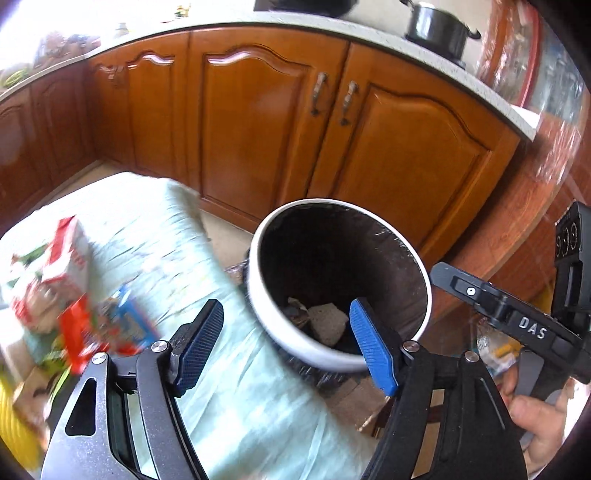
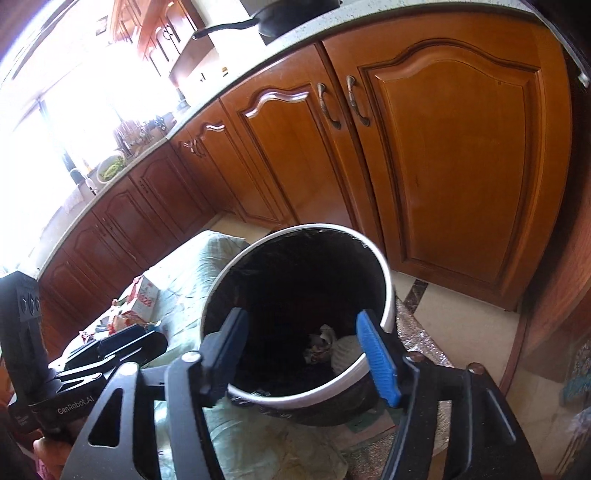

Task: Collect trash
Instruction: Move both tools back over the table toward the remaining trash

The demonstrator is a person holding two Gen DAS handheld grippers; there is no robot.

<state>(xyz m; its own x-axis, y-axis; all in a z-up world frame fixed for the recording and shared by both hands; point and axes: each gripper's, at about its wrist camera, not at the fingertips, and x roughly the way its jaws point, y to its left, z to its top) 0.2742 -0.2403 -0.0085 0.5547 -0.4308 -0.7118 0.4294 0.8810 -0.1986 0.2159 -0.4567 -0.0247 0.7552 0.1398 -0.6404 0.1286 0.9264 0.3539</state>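
A white-rimmed trash bin (image 1: 314, 350) with a black liner stands beside a table covered in pale green cloth (image 1: 155, 229). Crumpled trash (image 1: 327, 321) lies at its bottom. My left gripper (image 1: 288, 343) hovers over the bin's near rim, open, with nothing between its blue pads. In the right wrist view the same bin (image 2: 386, 280) sits just ahead, with trash (image 2: 332, 347) inside. My right gripper (image 2: 303, 356) is open above the near rim and holds nothing. Red-and-white cartons (image 1: 66, 258) and colourful packets (image 1: 110, 325) lie blurred on the cloth at the left.
Brown wooden kitchen cabinets (image 1: 258, 122) run behind the bin under a pale counter with a black pot (image 1: 436, 27). The right device's black body (image 1: 517, 317) and a hand (image 1: 535, 417) are at the right edge. A glittery mat (image 2: 417, 339) lies under the bin on the tiled floor.
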